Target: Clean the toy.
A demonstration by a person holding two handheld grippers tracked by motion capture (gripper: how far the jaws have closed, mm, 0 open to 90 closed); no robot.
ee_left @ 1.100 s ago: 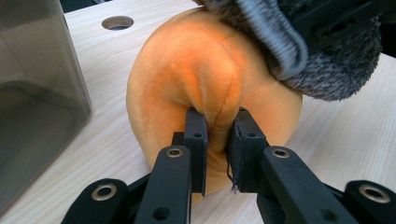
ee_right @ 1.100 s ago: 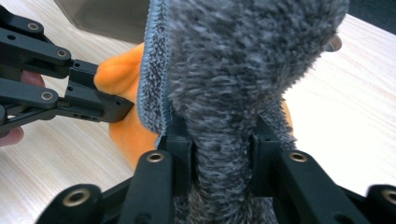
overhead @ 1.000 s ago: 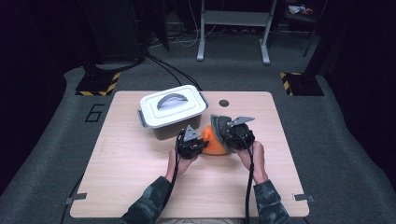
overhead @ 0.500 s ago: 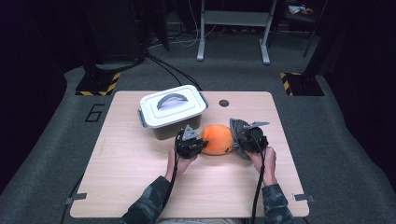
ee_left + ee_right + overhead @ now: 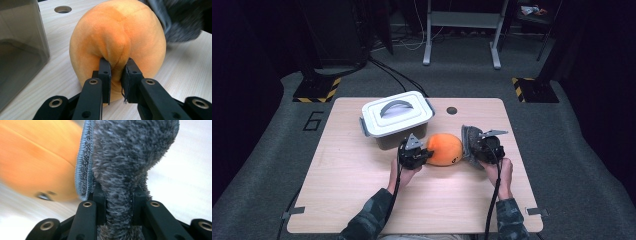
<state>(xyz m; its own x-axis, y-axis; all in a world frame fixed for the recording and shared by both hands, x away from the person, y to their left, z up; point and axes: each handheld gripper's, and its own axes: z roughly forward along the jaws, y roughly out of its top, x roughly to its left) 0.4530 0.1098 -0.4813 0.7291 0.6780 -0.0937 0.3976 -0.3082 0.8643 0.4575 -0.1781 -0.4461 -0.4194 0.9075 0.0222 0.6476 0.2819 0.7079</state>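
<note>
Two soft things were in hand: an orange plush toy (image 5: 444,149) lying near the middle of the wooden table (image 5: 337,190), and a grey fuzzy cloth (image 5: 470,140) just to its right. The left gripper (image 5: 422,153), nearly closed, pinched a fold of the toy's plush from the left. The right gripper (image 5: 476,149) clamped the cloth, which stood upright beside the toy's right flank. The toy's long axis ran between both hands. A lidded white container (image 5: 396,117) sat behind.

Sitting on one wooden table (image 5: 342,195): one orange plush toy (image 5: 445,149) at frame centre, one grey fuzzy cloth (image 5: 470,140) right of it, one lidded white box (image 5: 396,118) above left. Two grippers are working: left gripper (image 5: 424,154), right gripper (image 5: 476,148).
</note>
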